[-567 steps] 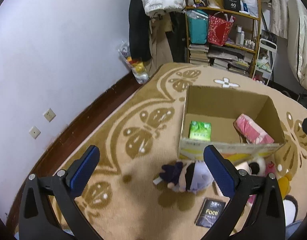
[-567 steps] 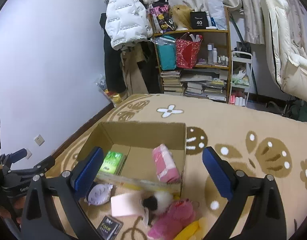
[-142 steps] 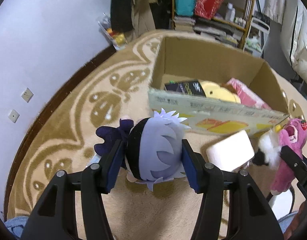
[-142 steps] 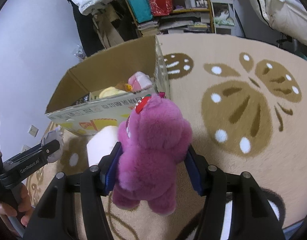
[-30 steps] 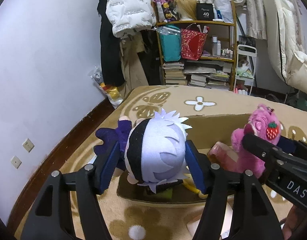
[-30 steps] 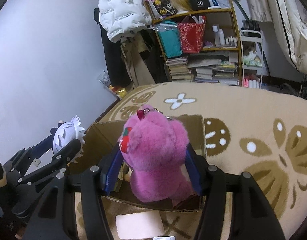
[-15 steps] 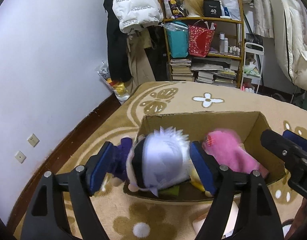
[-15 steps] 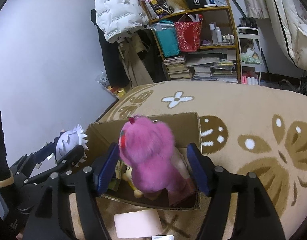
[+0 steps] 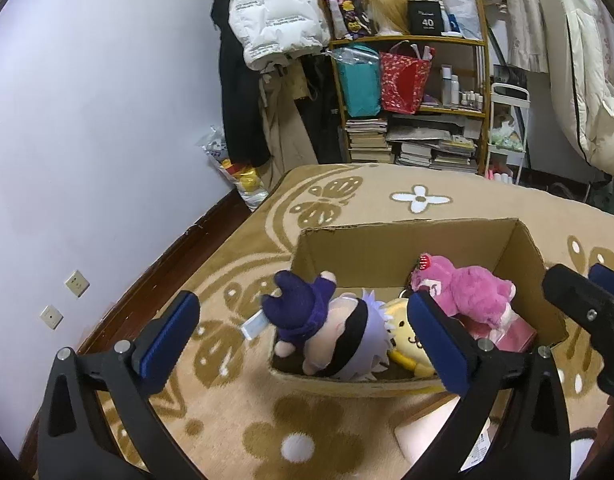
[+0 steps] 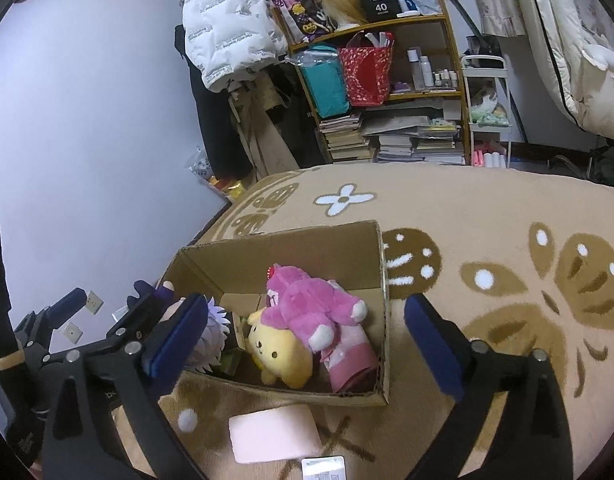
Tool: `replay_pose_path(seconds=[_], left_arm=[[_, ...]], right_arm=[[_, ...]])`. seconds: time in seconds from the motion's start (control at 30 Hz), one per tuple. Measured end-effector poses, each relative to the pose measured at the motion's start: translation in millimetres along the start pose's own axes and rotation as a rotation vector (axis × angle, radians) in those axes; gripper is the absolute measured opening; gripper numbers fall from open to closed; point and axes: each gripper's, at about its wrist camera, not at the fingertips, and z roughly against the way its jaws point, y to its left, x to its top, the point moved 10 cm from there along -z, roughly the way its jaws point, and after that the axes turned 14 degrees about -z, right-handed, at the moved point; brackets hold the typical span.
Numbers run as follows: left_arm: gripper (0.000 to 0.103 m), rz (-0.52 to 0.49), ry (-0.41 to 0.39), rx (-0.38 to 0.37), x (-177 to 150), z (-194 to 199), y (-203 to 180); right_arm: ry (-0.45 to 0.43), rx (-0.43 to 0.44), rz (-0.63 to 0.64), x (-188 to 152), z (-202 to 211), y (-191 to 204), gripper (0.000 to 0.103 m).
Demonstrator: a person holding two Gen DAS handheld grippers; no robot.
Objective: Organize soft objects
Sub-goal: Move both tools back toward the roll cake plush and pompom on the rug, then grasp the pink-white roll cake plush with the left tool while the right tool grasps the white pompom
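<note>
A cardboard box point(image 9: 403, 240) point(image 10: 275, 248) sits on the rug. Inside lie a white-haired doll in purple point(image 9: 331, 332) point(image 10: 211, 340) draped over the left rim, a yellow plush point(image 9: 403, 332) point(image 10: 279, 352) and a pink bear point(image 9: 463, 292) point(image 10: 307, 300) on a pink pack point(image 10: 351, 364). My left gripper point(image 9: 303, 340) is open and empty above the box's near left corner. My right gripper point(image 10: 303, 340) is open and empty above the box's near edge; it also shows at the right of the left wrist view point(image 9: 587, 308).
A pale pink soft block point(image 10: 275, 432) point(image 9: 439, 436) and a small pack point(image 10: 323, 468) lie on the rug in front of the box. A cluttered shelf point(image 9: 411, 92) with bags and books, hanging coats point(image 9: 275, 20) and a wall stand behind.
Both grippers have opened wide. The white-haired doll and the pink bear have dropped out of them and now lie in the box.
</note>
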Motion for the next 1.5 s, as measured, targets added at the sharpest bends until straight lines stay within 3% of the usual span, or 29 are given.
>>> replay_pose_path(seconds=[0.3, 0.7, 1.0, 1.5], left_arm=[[0.103, 0.073, 0.016, 0.018, -15.9, 20.5, 25.4], [0.103, 0.076, 0.007, 0.008, -28.5, 60.3, 37.1], [0.103, 0.044, 0.016, -0.019, -38.0, 77.6, 32.0], [0.103, -0.014, 0.07, -0.079, -65.3, 79.8, 7.8]], right_arm=[[-0.006, -0.009, 0.011, -7.2, 21.9, -0.8, 0.103], [-0.033, -0.028, 0.023, -21.9, 61.6, -1.8, 0.103], [-0.036, -0.056, 0.052, -40.4, 87.2, -3.5, 0.103], [0.028, -0.12, 0.011, -76.5, 94.3, -26.1, 0.103]])
